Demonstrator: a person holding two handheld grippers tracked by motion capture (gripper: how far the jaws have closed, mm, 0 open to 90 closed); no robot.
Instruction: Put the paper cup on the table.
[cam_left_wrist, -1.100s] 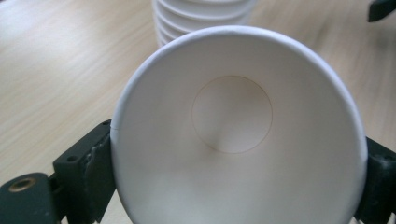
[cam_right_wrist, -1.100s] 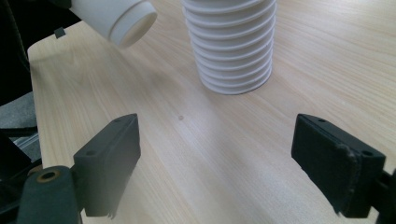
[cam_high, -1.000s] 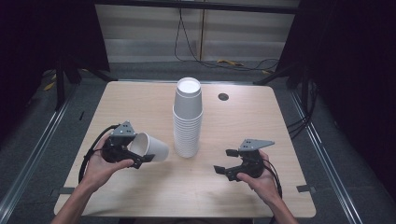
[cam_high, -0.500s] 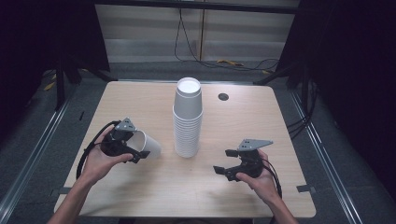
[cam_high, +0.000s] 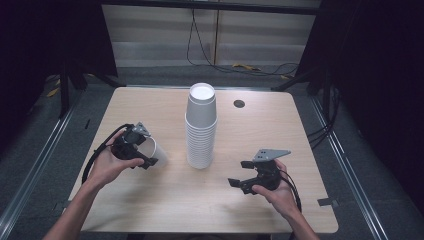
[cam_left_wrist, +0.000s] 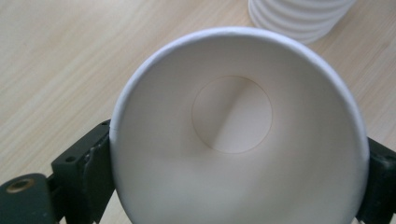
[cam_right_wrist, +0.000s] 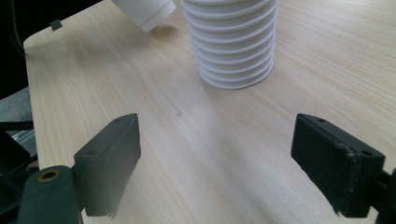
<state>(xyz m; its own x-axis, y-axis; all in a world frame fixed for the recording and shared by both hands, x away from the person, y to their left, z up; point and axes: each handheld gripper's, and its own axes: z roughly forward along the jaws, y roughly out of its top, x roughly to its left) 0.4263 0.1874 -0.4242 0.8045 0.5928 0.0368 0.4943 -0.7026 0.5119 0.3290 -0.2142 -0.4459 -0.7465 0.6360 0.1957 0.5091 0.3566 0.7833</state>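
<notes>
Now one paper cup (cam_left_wrist: 238, 140) clamped in left gripper (cam_high: 142, 156) fingers, right gripper (cam_high: 243, 174) fingers apart, one stack (cam_high: 200, 127)

The single cup (cam_left_wrist: 233, 140) and the stack of cups (cam_high: 201, 130) look like smooth matt white paper, the bench (cam_high: 280, 135) pale wood-grain laminate with slight sheen, the left gripper (cam_high: 146, 156) matt black plastic.

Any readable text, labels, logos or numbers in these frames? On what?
None readable.
White paper cup held in the left gripper: plain, no print.
Tall stack of white paper cups: blank walls.
Light wooden table: bare grain, no label.
Black right gripper: no marking legible.
</notes>
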